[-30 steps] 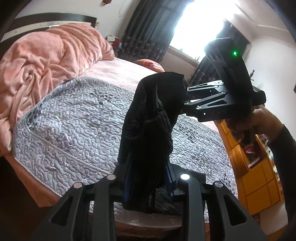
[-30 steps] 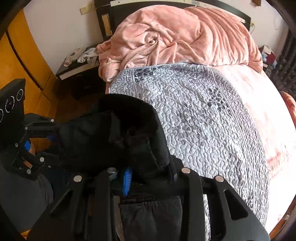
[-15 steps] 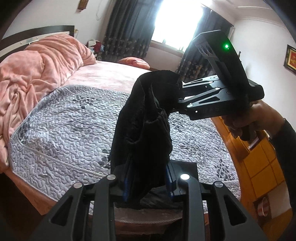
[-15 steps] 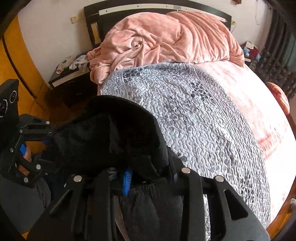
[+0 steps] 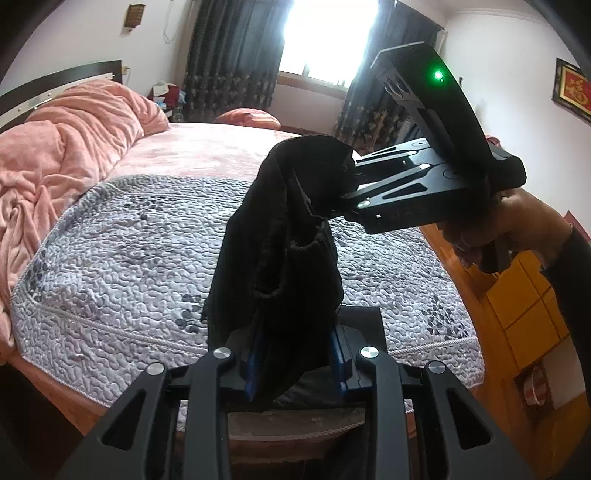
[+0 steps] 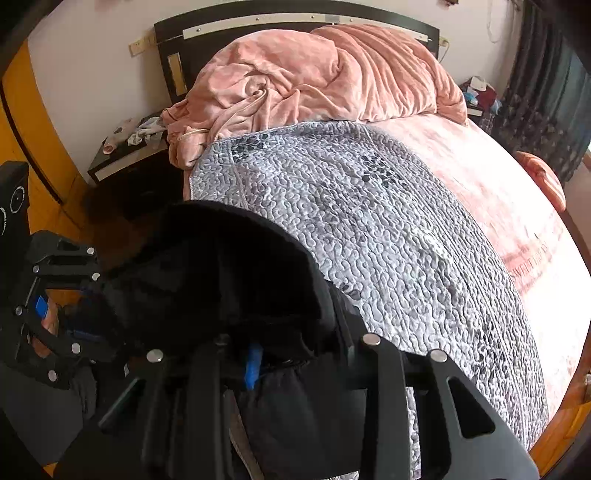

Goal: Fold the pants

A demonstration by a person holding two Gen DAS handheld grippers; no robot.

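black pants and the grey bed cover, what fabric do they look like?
Black pants: soft matte knit, maybe fleece or jersey; they drape limply and show a stitched hem, no sheen.
Grey quilted bed cover: stitched padded cloth, likely cotton or polyester; puffy meander stitching, corded edge, matte.

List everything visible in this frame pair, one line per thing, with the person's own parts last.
pants: 1, black, bunched in the air between the two grippers, above the bed's near edge
quilt: 1, grey patterned, spread over the near part of the bed
blanket: 1, pink, heaped at the headboard
sheet: 1, pink, bare on the far side of the bed
headboard: 1, dark
nightstand: 1, dark, beside the bed, clutter on top
curtains: dark, both sides of a bright window
cabinet: 1, orange wood
picture: 1, red, on the wall
left gripper: 1, black, clamped on the pants
right gripper: 1, black, clamped on the pants
hand: 1, holding the right gripper's handle
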